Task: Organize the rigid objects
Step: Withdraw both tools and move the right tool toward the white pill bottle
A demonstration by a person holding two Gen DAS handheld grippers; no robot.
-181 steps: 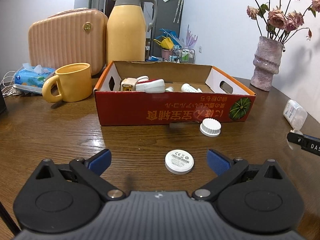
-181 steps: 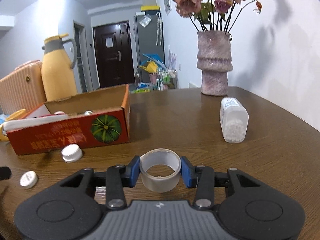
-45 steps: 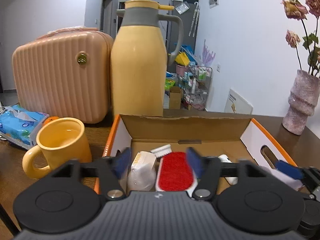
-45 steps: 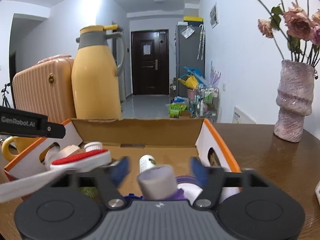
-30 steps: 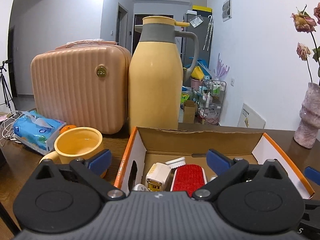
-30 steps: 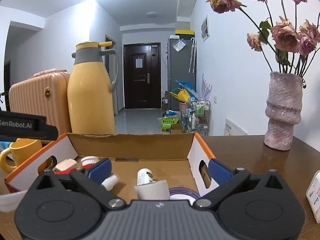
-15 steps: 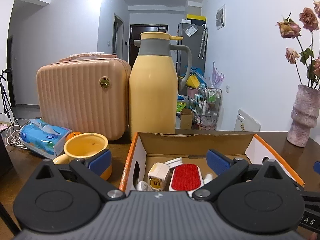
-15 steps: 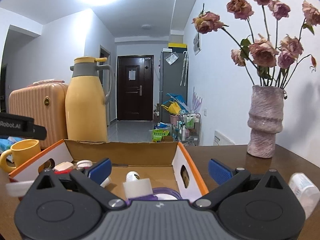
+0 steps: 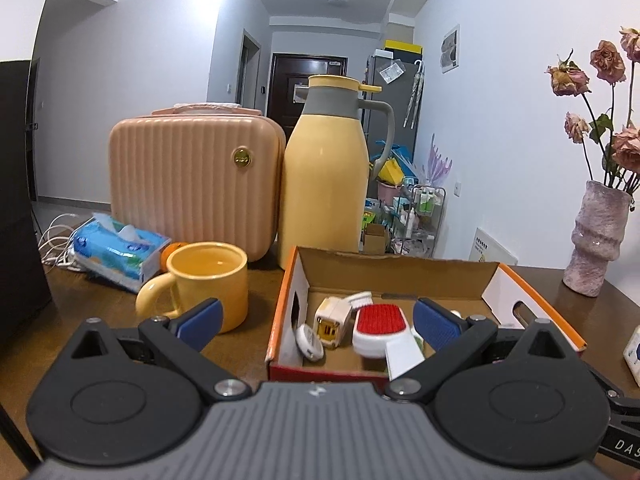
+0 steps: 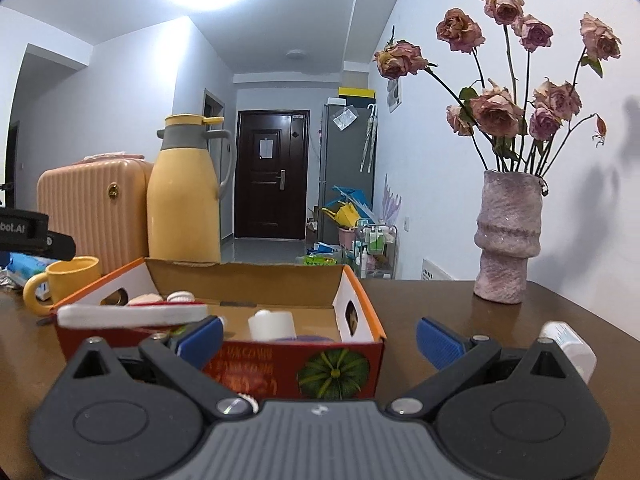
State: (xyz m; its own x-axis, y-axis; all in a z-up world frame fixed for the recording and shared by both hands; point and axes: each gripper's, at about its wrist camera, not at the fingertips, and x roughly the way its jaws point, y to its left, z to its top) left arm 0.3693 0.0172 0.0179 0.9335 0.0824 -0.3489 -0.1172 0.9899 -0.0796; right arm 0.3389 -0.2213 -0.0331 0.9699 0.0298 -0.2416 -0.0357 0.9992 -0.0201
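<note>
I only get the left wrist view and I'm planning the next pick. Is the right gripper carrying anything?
Observer: No. The right gripper is open and empty, facing the box.
Operator: Is anything loose on the table outside the box?
Observer: A white bottle sits on the table to the right of the box, partly behind the gripper's right finger.
Operator: Anything else?
Observer: A ribbed white cap peeks out in front of the box, at the edge of the gripper's body.

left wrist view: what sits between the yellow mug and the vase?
The cardboard box with items inside; behind it the yellow thermos. Mug left, vase right, in the left wrist view.
</note>
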